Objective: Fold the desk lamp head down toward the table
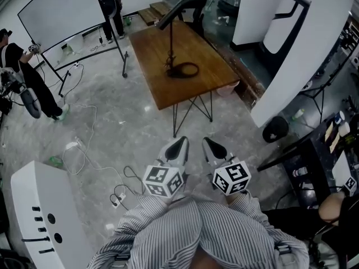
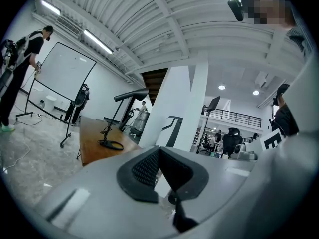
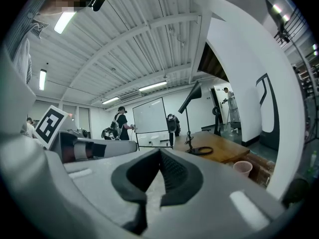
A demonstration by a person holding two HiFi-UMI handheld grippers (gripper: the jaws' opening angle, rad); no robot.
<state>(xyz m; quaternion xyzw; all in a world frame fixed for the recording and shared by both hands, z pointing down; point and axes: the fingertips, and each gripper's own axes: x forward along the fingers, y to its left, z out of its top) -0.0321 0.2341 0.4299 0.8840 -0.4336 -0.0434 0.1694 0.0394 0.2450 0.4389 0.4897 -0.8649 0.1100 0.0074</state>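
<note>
Left gripper (image 1: 178, 148) and right gripper (image 1: 212, 149) jaws are closed on nothing, so just shoving the desk lamp (image 1: 171, 38) could probably tip it.

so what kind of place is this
Probably an open workshop or lab studio rather than a home: a bare concrete floor, a whiteboard on a wheeled stand, and a lone wooden table with a lamp on it.
</note>
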